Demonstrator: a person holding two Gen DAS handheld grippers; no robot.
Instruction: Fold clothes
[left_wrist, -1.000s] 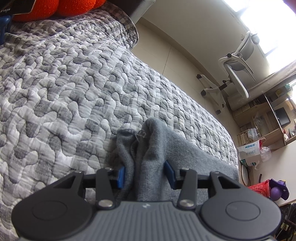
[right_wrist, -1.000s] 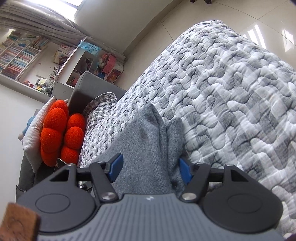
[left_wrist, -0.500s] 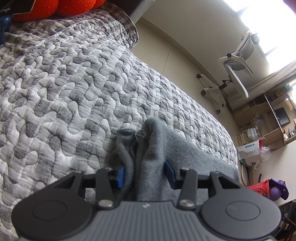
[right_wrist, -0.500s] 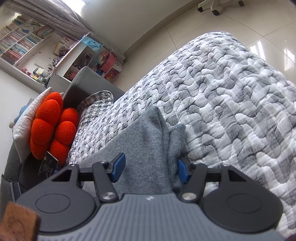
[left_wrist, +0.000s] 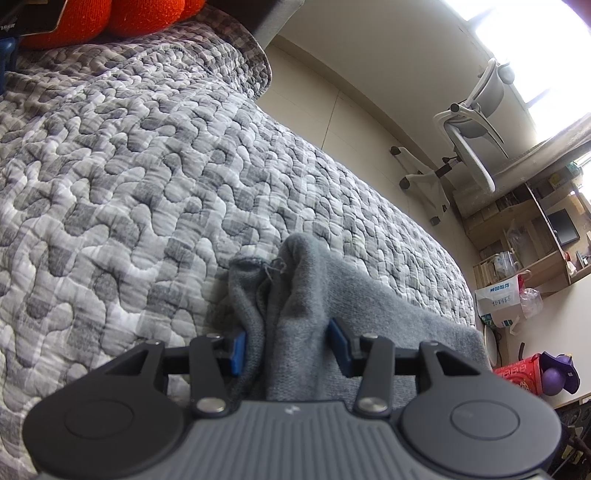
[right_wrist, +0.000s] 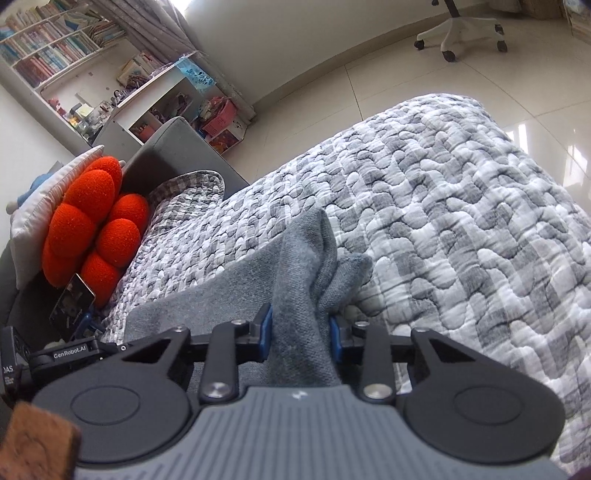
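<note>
A grey knit garment (left_wrist: 303, 295) lies on a grey-and-white quilted bedspread (left_wrist: 129, 184). In the left wrist view a bunched corner of it with a loose thread stands up between the blue pads, and my left gripper (left_wrist: 288, 349) is shut on that fold. In the right wrist view another raised fold of the garment (right_wrist: 295, 266) runs between the pads of my right gripper (right_wrist: 300, 336). Its jaws are closing, and both pads press on the cloth. The rest of the garment stretches off under both grippers, mostly hidden by their bodies.
An orange bobbled cushion (right_wrist: 96, 229) and a white pillow (right_wrist: 40, 206) sit at the head of the bedspread (right_wrist: 461, 221), with a phone (right_wrist: 72, 302) propped below. An office chair (left_wrist: 472, 110) stands on the tiled floor beyond the bed. Shelves (right_wrist: 55, 51) line the wall.
The right gripper's jaws have narrowed onto the grey fold, and its view has rolled and shifted, showing more floor and shelves. The left gripper and its fold have stayed as they were.
</note>
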